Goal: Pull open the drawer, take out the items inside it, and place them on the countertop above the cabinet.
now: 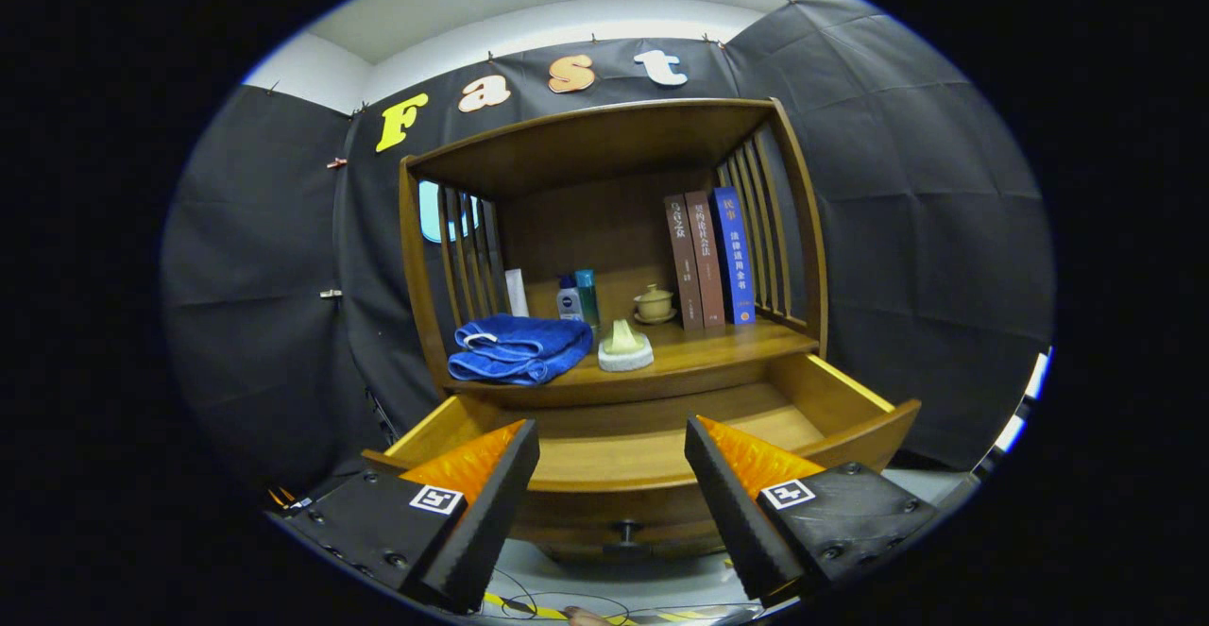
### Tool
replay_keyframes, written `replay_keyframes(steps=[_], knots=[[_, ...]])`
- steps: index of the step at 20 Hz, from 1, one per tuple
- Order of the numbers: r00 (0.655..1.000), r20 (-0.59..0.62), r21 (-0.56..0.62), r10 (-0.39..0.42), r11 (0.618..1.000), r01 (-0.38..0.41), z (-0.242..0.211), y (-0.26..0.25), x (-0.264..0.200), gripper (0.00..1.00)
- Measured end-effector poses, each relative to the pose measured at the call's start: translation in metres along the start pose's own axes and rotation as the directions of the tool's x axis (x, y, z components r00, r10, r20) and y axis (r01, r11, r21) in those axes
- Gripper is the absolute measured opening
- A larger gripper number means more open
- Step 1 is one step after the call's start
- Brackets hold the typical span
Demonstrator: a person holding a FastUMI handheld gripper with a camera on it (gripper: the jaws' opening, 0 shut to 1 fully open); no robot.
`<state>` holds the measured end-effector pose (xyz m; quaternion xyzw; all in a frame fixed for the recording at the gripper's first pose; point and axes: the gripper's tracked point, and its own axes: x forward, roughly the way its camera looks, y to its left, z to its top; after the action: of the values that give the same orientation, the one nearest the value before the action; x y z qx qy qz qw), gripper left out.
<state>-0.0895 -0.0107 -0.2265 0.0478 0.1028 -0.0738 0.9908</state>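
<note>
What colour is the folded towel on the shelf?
The towel is blue, seen clearly in the gripper view, beyond the open gripper.

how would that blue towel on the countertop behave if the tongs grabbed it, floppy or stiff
The blue towel lies folded in soft, rounded layers beside the soap dish, so it is probably floppy and would sag or unfold when lifted. It looks plush, likely light and not slippery. The tongs stand open, holding nothing.

The cabinet (pixel 604 149) and its drawer (pixel 850 399) are warm brown wood. A towel (pixel 518 348) is deep blue. Two books (pixel 694 262) are brown, a third book (pixel 734 256) blue. The cup (pixel 653 303) is pale beige; the bottle (pixel 587 296) is teal.
</note>
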Motion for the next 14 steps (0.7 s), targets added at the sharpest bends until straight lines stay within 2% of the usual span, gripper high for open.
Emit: replay_keyframes(steps=[7, 14], knots=[[0.997, -0.071, -0.027, -0.039, 0.999, 0.037, -0.064, -0.012, 0.009, 0.99], [0.994, -0.095, -0.056, -0.058, 0.997, 0.053, -0.08, -0.014, 0.029, 0.98]])
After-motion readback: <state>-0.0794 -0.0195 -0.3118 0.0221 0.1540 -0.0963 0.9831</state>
